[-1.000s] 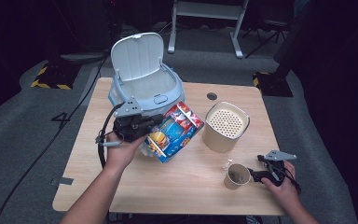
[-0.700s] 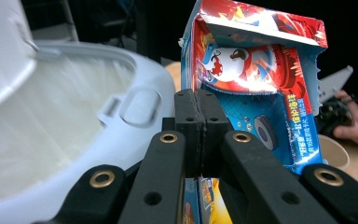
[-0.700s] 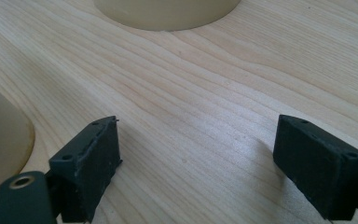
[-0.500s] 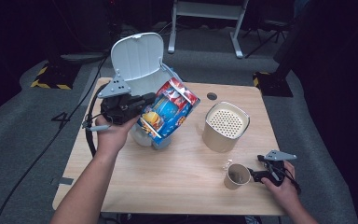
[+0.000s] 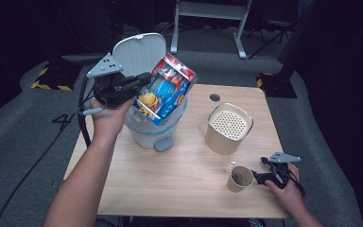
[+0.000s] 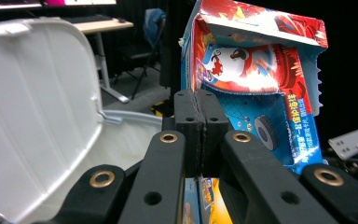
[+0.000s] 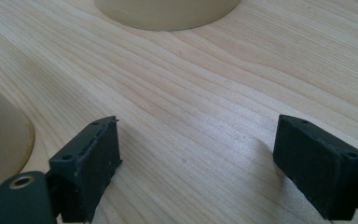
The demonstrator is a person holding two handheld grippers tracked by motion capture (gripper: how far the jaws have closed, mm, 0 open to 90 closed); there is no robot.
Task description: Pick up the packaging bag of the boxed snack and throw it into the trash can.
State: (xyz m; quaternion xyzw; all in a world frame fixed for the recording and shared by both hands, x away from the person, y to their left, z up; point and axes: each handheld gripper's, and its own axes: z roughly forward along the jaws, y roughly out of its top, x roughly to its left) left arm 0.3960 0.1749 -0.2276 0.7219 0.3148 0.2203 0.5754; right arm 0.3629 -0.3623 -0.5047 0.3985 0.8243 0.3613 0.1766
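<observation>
A colourful blue-and-red carton (image 5: 165, 90) hangs tilted over the mouth of a white pedal bin (image 5: 144, 135), whose lid (image 5: 139, 52) stands up behind it. My left gripper (image 5: 139, 90) is shut on the carton's left edge. In the left gripper view the jaws (image 6: 201, 135) are pressed together, with the carton (image 6: 256, 79) rising above them and the lid (image 6: 37, 107) at left. My right gripper (image 5: 260, 177) rests open on the table just right of a paper cup (image 5: 240, 178). In the right gripper view its open jaws (image 7: 198, 158) hold nothing, with the cup (image 7: 0, 144) at left.
A beige canister with a perforated top (image 5: 229, 127) stands right of the bin, and its base (image 7: 168, 9) shows ahead of the right gripper. The wooden table (image 5: 170, 189) has a small dark hole (image 5: 214, 97) near its far edge. A black cable hangs off the left side.
My left hand has lifted the carton up and back, from beside the bin's front to above its opening. The right hand and cup have stayed still.
</observation>
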